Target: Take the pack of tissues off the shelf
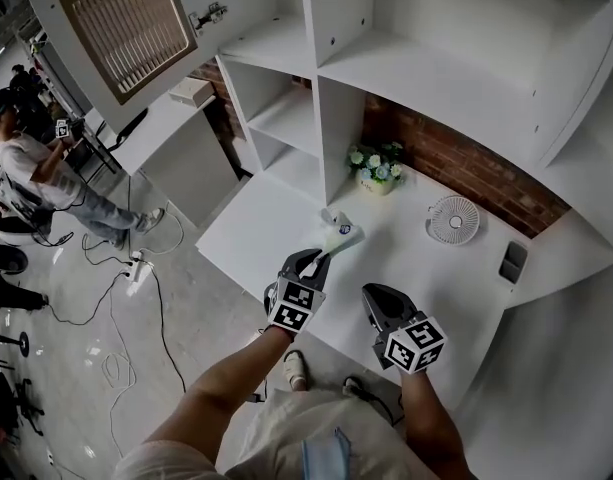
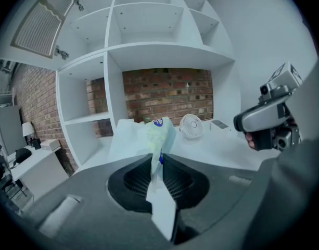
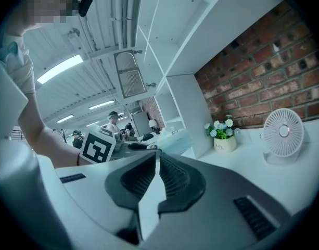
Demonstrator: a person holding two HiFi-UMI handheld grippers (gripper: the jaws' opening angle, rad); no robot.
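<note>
Pack of tissues is off the shelf, hanging over the white counter w/ its wrapper edge pinched by the left gripper; jaws clenched on just that thin flap (the bulk sticks out past the tips). Whether it touches the counter, can't tell. Grip looks slight, so IMO bring it down slow, no swinging, and lay it flat on bare counter, well short of the flower pot & fan. Let go only once it rests. Right gripper beside it: jaws together, nothing in them; park it clear.
</note>
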